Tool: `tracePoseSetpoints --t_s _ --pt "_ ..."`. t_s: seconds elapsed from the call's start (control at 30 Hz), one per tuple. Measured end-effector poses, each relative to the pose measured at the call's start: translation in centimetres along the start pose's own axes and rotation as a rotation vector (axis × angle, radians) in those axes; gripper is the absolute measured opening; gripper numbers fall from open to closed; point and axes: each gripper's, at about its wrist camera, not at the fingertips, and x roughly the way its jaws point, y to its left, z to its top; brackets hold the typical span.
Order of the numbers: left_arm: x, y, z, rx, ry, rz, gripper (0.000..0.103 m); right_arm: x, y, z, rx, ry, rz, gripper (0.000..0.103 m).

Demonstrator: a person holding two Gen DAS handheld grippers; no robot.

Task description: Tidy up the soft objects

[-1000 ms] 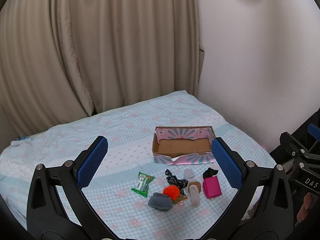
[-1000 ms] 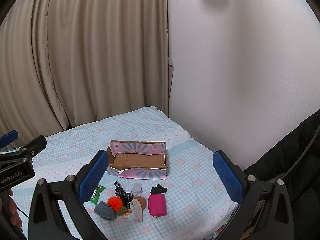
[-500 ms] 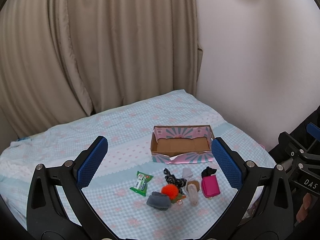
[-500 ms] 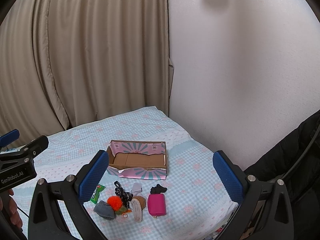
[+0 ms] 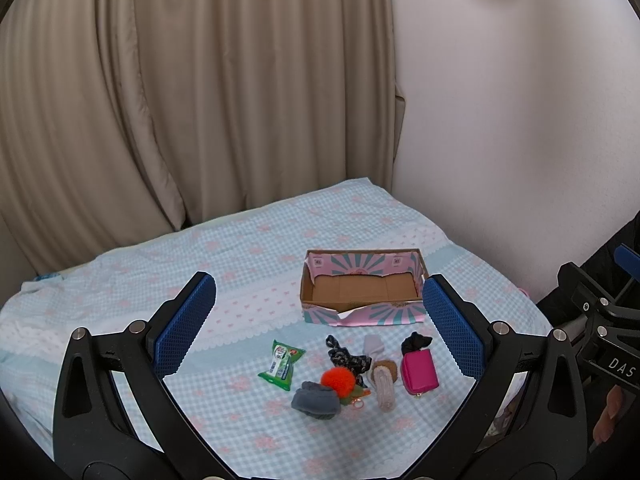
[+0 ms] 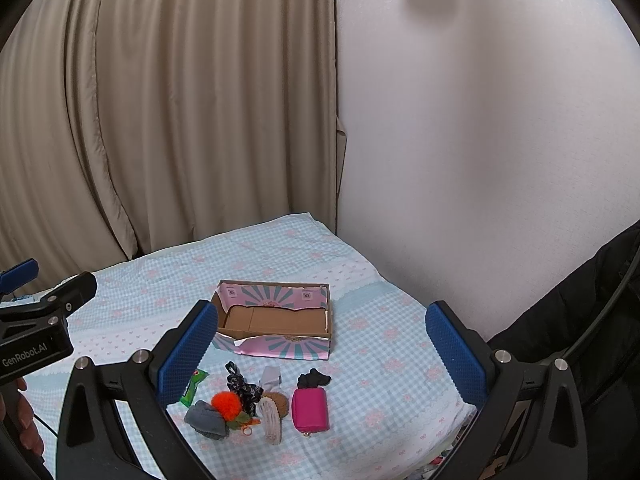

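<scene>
An empty pink and teal cardboard box (image 5: 362,292) (image 6: 276,322) sits on the blue checked bedspread (image 5: 240,264). In front of it lie small soft items: a green packet (image 5: 281,365), a grey sock (image 5: 316,400), an orange pompom (image 5: 338,381), a black patterned scrunchie (image 5: 346,356), a beige sock (image 5: 384,386), a magenta pouch (image 5: 419,367) (image 6: 310,408) and a black cloth (image 5: 416,342). My left gripper (image 5: 320,326) is open and empty, held above the items. My right gripper (image 6: 320,354) is open and empty, also held above them.
Beige curtains (image 5: 180,100) hang behind the bed and a white wall (image 6: 480,140) stands to the right. A dark jacket (image 6: 592,304) is at the right edge. The bed's front right edge (image 6: 452,420) drops off near the items.
Both grippers have drifted slightly; the box and items sit a little lower-left in the left wrist view. Nothing on the bed has moved.
</scene>
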Motion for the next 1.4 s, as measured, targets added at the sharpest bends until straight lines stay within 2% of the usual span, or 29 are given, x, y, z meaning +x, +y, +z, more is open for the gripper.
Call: tracePoseSetpoints --t_s 0.43,0.67,0.77,0.9,1.07,1.27,1.4 --pt "-0.8 -1.0 -0.4 -0.024 0.015 0.022 0.103 -0.1 -0.2 0.3 -0.006 0.009 0.02 0.103" --pt "-0.3 -0.7 -0.9 -0.071 0.054 0.05 0.103 0.7 -1.2 0.6 -0.014 0.035 0.057 0.103" --pt "0.8 0.4 -2.3 -0.097 0.096 0.058 0.103 1.7 -1.3 -0.2 -0.024 0.044 0.077 0.103" --pt "2.8 2.0 -5.1 -0.072 0.146 0.059 0.103 3.4 -0.7 -2.3 -0.027 0.081 0.088 0.103" --pt "6.5 3.2 -9.0 -0.024 0.221 0.003 0.103 7.0 2.0 -5.7 -0.044 0.145 0.114 0.103" --pt "12.8 3.1 -14.3 0.019 0.302 -0.073 0.103 12.2 5.2 -10.9 -0.094 0.194 0.134 0.103" --pt "17.1 2.9 -17.8 -0.003 0.359 -0.11 0.102 16.2 6.0 -13.5 -0.095 0.254 0.156 0.093"
